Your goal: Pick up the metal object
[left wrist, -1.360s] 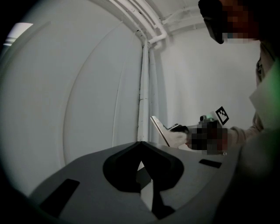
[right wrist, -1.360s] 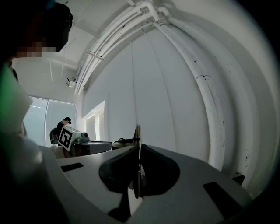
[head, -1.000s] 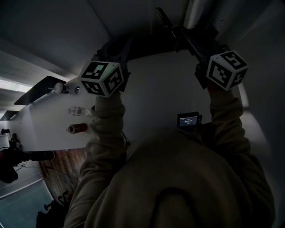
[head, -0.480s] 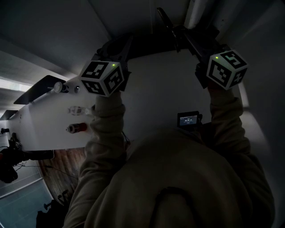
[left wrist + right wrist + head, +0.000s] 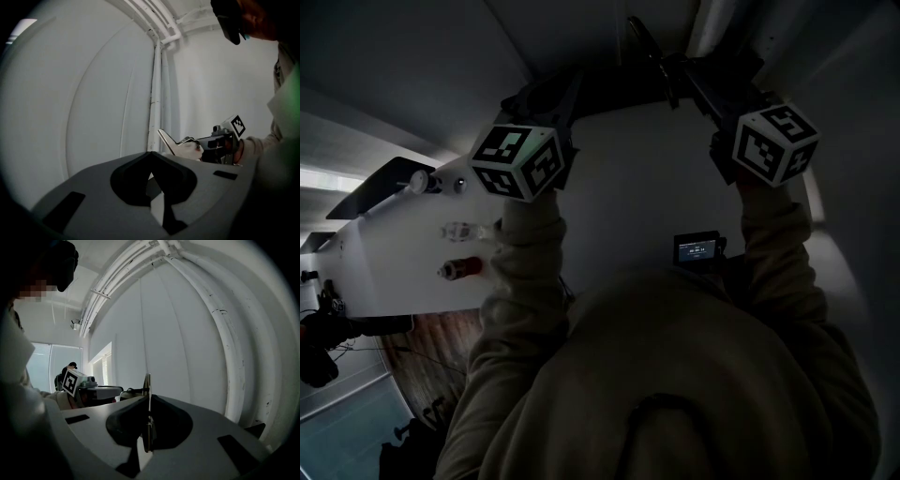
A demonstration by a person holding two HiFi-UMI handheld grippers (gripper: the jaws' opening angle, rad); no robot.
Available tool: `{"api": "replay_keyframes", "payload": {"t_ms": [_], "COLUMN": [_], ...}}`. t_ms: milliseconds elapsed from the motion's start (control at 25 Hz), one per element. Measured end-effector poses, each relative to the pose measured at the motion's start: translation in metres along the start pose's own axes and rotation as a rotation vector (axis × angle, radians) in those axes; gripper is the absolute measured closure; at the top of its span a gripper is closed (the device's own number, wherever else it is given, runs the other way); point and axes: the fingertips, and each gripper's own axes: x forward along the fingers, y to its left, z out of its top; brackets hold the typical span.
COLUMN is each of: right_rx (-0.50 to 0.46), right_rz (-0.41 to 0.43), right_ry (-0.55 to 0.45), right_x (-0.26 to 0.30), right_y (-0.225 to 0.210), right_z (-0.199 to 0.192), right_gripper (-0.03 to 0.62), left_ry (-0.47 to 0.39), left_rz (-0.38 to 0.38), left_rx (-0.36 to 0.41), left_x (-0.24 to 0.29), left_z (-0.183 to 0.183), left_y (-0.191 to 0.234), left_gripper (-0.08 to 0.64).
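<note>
We see the fingers of the right gripper [image 5: 148, 398] pressed together on the thin, bent, silver metal object [image 5: 169, 142], which is held in the air before a white wall [image 5: 183, 333]. The fingers of the left gripper [image 5: 150, 154] are closed together, with nothing between them.

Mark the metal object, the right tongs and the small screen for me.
metal object [image 5: 170, 143]: left gripper view, on its flat angled blade.
right tongs [image 5: 148, 397]: right gripper view, between the tips, shut on the metal object.
small screen [image 5: 697, 250]: head view, middle of the lit display.
</note>
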Motion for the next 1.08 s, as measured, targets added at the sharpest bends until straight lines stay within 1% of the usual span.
{"api": "replay_keyframes", "payload": {"t_ms": [160, 360, 560, 680, 1080], "right_rx": [-0.011, 0.010, 0.018, 0.019, 0.040], "right_rz": [-0.015, -0.017, -0.014, -0.022, -0.007], "right_ry": [0.010, 0.010, 0.018, 0.023, 0.035], "right_x": [0.000, 0.003, 0.005, 0.006, 0.012], "right_y": [-0.003, -0.007, -0.011, -0.014, -0.018], "right_z": [-0.004, -0.008, -0.012, -0.016, -0.019], "right_gripper": [0.569, 0.569, 0.569, 0.569, 0.569], "left_ry": [0.007, 0.015, 0.013, 0.024, 0.039], "left_rz": [0.001, 0.003, -0.006, -0.014, -0.014], "left_rx": [-0.007, -0.006, -0.028, -0.023, -0.036], "left_x": [0.001, 0.002, 0.007, 0.011, 0.016], "left_z": [-0.003, -0.007, -0.011, -0.015, -0.022], "left_y": [0.001, 0.004, 0.005, 0.003, 0.008], "left_gripper": [0.555, 0.555, 0.555, 0.555, 0.555]}}
